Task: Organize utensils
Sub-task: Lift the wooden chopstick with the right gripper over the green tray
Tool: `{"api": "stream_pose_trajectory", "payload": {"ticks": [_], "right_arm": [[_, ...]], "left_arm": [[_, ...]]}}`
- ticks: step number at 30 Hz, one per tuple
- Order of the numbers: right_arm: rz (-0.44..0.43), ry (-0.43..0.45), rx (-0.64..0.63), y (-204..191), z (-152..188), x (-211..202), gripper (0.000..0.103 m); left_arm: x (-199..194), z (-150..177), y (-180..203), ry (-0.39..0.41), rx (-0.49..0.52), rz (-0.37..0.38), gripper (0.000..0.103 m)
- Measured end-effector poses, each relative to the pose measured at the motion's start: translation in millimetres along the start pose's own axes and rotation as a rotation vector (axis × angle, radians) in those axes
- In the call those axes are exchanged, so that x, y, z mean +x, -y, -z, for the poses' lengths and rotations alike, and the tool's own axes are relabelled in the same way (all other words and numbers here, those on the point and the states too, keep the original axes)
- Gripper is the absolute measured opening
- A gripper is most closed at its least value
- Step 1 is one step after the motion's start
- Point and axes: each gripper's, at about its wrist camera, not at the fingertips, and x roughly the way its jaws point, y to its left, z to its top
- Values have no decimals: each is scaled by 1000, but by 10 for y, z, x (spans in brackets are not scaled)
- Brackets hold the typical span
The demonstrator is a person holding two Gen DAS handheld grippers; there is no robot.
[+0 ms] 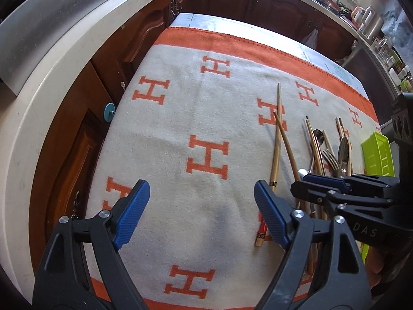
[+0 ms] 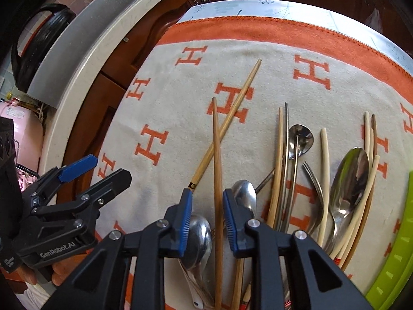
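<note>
Two bamboo chopsticks [image 1: 280, 139] lie crossed on the white and orange H-patterned blanket [image 1: 180, 108]. My left gripper [image 1: 202, 206] hovers open over bare blanket to their left, holding nothing. My right gripper [image 2: 207, 211] is low over the pile with its jaws partly open. The darker chopstick [image 2: 217, 155] runs between its fingers with a gap on each side. The lighter chopstick [image 2: 232, 108] crosses under it. Right of them lie metal chopsticks [image 2: 286, 155], ivory chopsticks [image 2: 325, 170], a fork [image 2: 315, 183] and a large spoon [image 2: 351, 175]. Two more spoons [image 2: 198, 240] lie under the fingers.
A lime green tray [image 2: 397, 258] sits at the table's right edge, also visible as the tray [image 1: 376, 155]. Left of the table run a white countertop [image 1: 51, 90] and wooden cabinet doors [image 1: 144, 33]. A black pan [image 2: 38, 38] rests on that counter.
</note>
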Motion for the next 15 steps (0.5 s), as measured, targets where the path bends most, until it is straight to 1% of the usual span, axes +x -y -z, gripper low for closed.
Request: {"api": "stream_pose_trajectory", "payload": {"ticks": [2, 5, 6, 7, 12, 15], "right_arm": [[10, -11, -11, -20, 5, 45, 22], [24, -22, -19, -31, 14, 114, 16], [27, -25, -20, -24, 26, 136, 10], [26, -25, -18, -11, 36, 151, 8], [12, 24, -4, 57, 134, 17, 6], [-23, 71, 30, 153, 205, -202, 6]], "left_arm": [[10, -2, 4, -1, 2, 3, 82], [16, -5, 15, -1, 4, 8, 82], [16, -9, 20, 1, 3, 11, 82], [16, -13, 24, 1, 3, 13, 82], [26, -43, 117, 7, 19, 30, 81], [35, -64, 215, 7, 37, 42, 75]]}}
